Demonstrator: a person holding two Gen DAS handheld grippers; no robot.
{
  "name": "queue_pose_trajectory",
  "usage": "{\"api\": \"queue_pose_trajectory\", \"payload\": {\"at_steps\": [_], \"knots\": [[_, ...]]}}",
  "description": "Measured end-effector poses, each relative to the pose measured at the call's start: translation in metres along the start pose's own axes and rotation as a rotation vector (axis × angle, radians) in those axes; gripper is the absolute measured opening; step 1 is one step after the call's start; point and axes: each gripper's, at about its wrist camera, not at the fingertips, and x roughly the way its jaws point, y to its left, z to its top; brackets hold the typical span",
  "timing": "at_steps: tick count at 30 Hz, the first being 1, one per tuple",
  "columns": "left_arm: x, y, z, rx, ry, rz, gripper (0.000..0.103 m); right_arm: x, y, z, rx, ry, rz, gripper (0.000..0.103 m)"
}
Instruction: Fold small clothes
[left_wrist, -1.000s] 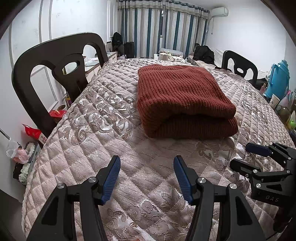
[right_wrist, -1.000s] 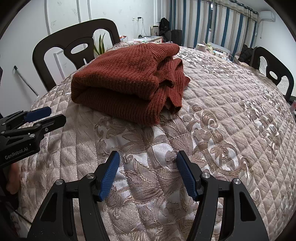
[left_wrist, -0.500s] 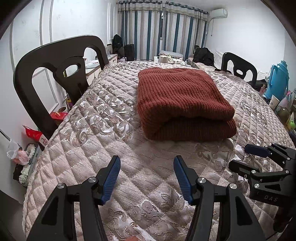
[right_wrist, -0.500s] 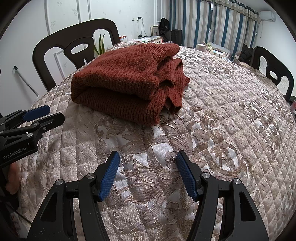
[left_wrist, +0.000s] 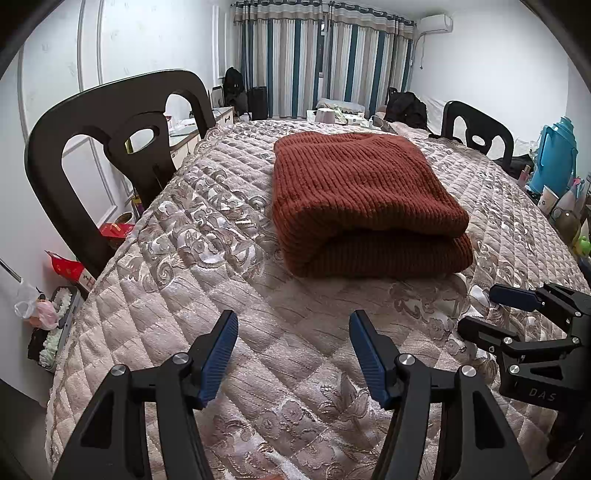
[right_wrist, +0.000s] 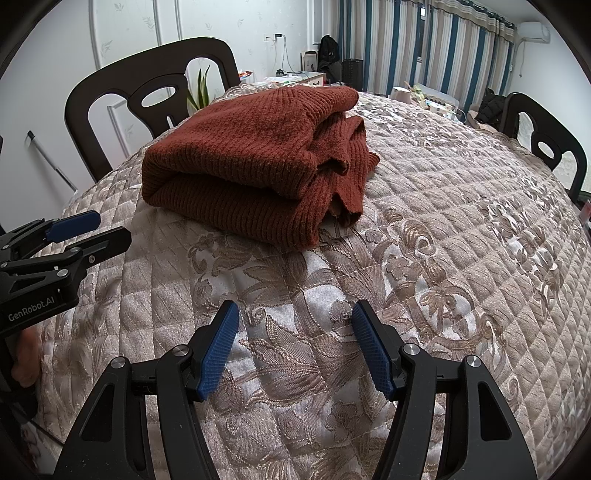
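A rust-brown knit sweater (left_wrist: 362, 195) lies folded in a thick bundle on the quilted table cover (left_wrist: 207, 295); in the right wrist view it (right_wrist: 255, 162) shows loose ends at its right side. My left gripper (left_wrist: 293, 328) is open and empty, above the cover, short of the sweater's near fold. My right gripper (right_wrist: 295, 321) is open and empty, also short of the sweater. Each gripper shows in the other's view: the right one at the right edge (left_wrist: 491, 310), the left one at the left edge (right_wrist: 96, 230).
Dark chairs stand at the table's left (left_wrist: 110, 147) and far right (left_wrist: 480, 129). A blue thermos (left_wrist: 554, 155) and cups stand at the right. Boxes and bags (left_wrist: 66, 269) lie on the floor at the left. Small items (left_wrist: 332, 114) sit at the table's far end.
The left wrist view has drawn back slightly, so the sweater sits a bit farther and lower in frame. The right gripper has barely moved. Both stay open.
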Motion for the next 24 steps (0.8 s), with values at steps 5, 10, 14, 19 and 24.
{"api": "queue_pose_trajectory", "payload": {"at_steps": [5, 10, 14, 19, 24], "knots": [[-0.0003, 0.0004, -0.0002, 0.002, -0.001, 0.001, 0.065, 0.0000, 0.0001, 0.0000, 0.000, 0.000, 0.000, 0.064], [-0.0003, 0.0004, -0.0002, 0.005, 0.001, 0.002, 0.065, 0.0000, 0.0002, 0.0000, 0.000, 0.000, 0.000, 0.064], [-0.0005, -0.0004, -0.0002, 0.012, 0.001, 0.002, 0.065, 0.0000, 0.0002, 0.0000, 0.000, 0.000, 0.000, 0.064], [-0.0005, -0.0007, 0.0002, 0.011, 0.001, 0.001, 0.065, -0.0001, 0.0000, -0.0001, 0.000, 0.000, 0.000, 0.064], [-0.0004, -0.0008, 0.0001, 0.013, 0.000, -0.003, 0.065, 0.0000, 0.0002, 0.0000, 0.000, 0.000, 0.000, 0.064]]}}
